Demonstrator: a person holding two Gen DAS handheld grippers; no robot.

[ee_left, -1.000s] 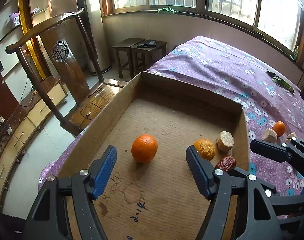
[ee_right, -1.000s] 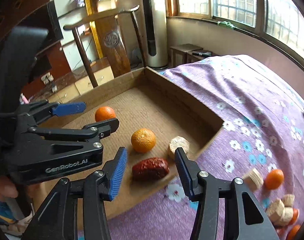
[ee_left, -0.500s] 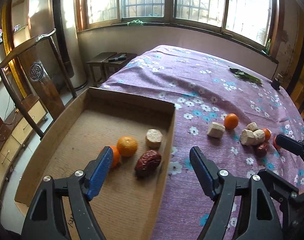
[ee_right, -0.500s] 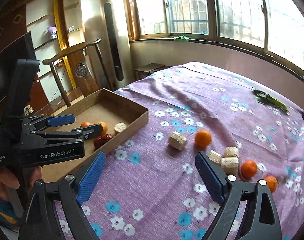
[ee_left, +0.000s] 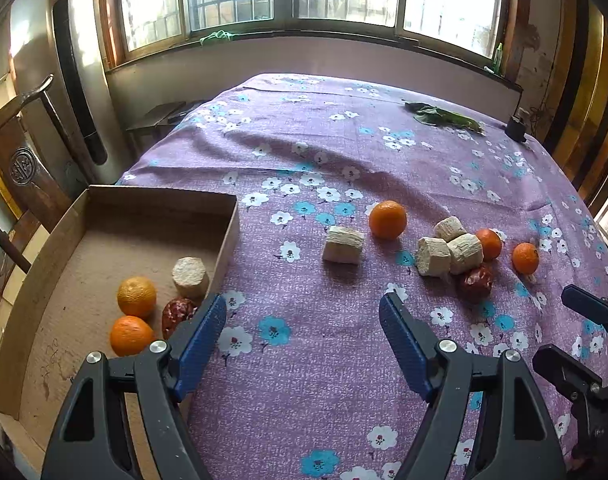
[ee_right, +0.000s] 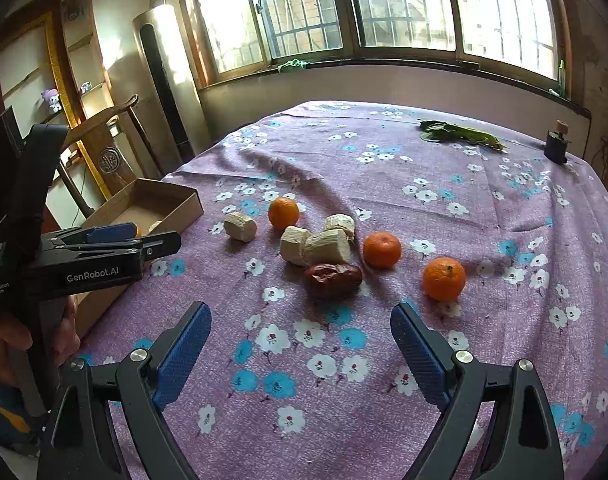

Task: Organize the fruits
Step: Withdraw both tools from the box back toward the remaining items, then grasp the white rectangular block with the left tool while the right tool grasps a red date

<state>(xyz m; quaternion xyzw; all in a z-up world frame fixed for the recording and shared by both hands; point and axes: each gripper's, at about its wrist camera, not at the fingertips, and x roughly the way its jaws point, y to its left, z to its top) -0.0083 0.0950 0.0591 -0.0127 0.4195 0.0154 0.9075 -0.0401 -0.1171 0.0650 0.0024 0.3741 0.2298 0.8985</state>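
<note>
The cardboard box (ee_left: 223,236) holds four pieces: two oranges (ee_left: 137,296), a pale cut chunk (ee_left: 190,278) and a wrinkled red date (ee_left: 178,314), huddled near its right wall. A second ago both tongs were over that box, the right pair straddling the date; now both have swung away to face the loose pile on the cloth, so that drop looks finished and the next pick is due.

The left tongs (ee_left: 302,336) and right tongs (ee_right: 300,346) both stand wide apart and hold nothing, hovering over bare cloth.

Still to sort on the counter (ee_right: 484,208): a dark glossy date (ee_right: 333,278), creased and oblong, touching a cluster of three fibrous, cream-coloured chunks (ee_right: 328,246) with blunt sawn ends. A fourth chunk (ee_right: 240,227) lies apart, nearer the box. Three round oranges (ee_right: 444,278) with dimpled skin sit around the cluster. The date lies closest ahead of the right tongs, likely the next target.

The cloth is purple, printed with white and blue flowers, and rumpled. Wilted green leaves (ee_right: 460,134) lie at the far edge.
</note>
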